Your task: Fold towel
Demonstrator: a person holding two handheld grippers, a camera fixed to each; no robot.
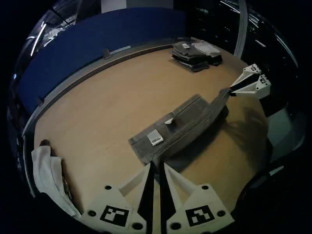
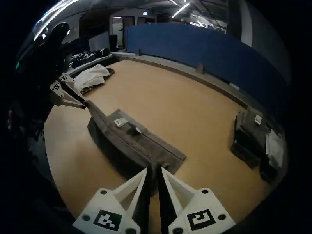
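Over wooden table [image 1: 117, 97], edge of grey towel [image 1: 183, 121] taut between left tongs [image 1: 156, 165] and right tongs [image 2: 154, 169], both clamping corners

The left gripper view rides low over the bench [image 1: 117, 97], looking along the towel [image 1: 183, 121] toward the right tool [image 1: 231, 89]. The right gripper view faces back from the opposite end, seemingly as close. Both share towel, bench and blue partition [image 1: 97, 35]
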